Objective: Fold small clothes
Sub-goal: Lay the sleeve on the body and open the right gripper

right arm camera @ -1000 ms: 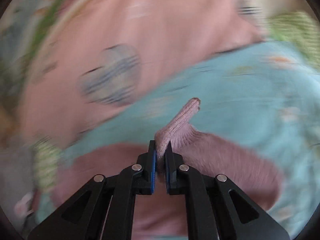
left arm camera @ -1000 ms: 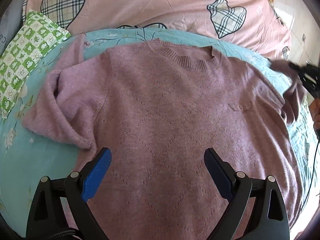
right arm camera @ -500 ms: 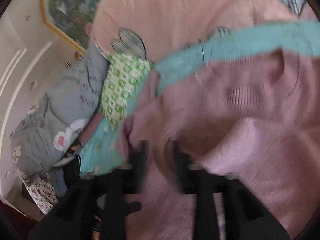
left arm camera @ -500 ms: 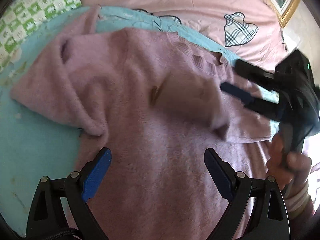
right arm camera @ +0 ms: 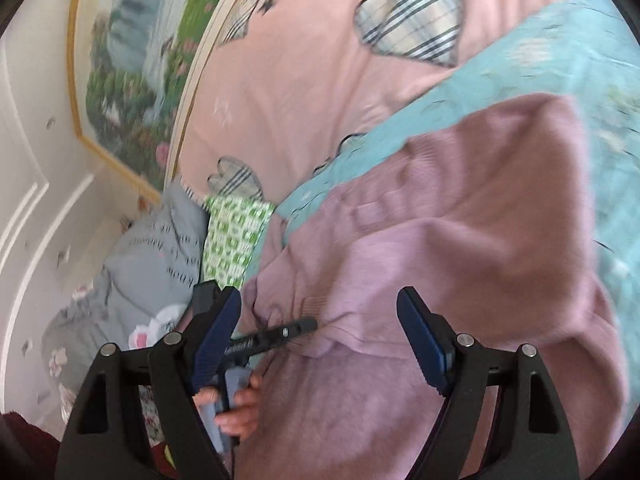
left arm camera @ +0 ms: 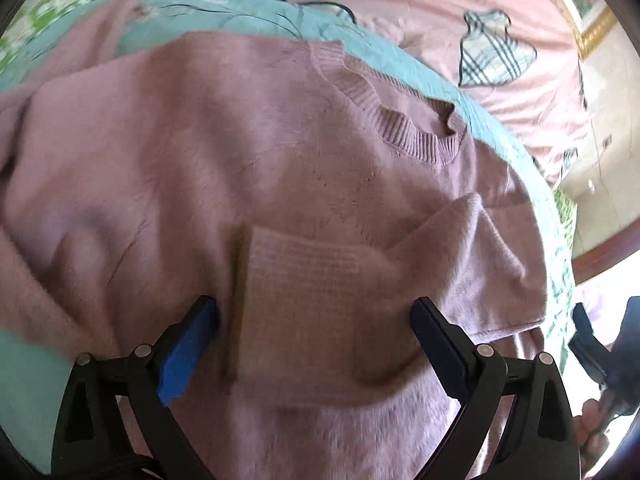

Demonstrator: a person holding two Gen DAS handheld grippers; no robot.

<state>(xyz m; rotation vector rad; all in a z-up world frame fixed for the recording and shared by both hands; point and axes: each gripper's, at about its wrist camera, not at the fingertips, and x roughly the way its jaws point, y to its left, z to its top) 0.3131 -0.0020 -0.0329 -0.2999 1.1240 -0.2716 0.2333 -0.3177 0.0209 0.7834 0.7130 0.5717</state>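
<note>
Left gripper: we held its jaws wide apart, empty, over the pink sweater. Right gripper: jaws likewise spread, gripping nothing. Sweater: it lay face up on the teal sheet, one sleeve folded across the chest, ribbed cuff flat between the left jaws.

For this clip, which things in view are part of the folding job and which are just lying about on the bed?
Part of the job:
- pink sweater, one sleeve folded across its front
- left gripper, open
- right gripper, open

Just lying about:
- teal sheet
- pink heart quilt
- green checked pillow
- grey blanket
</note>
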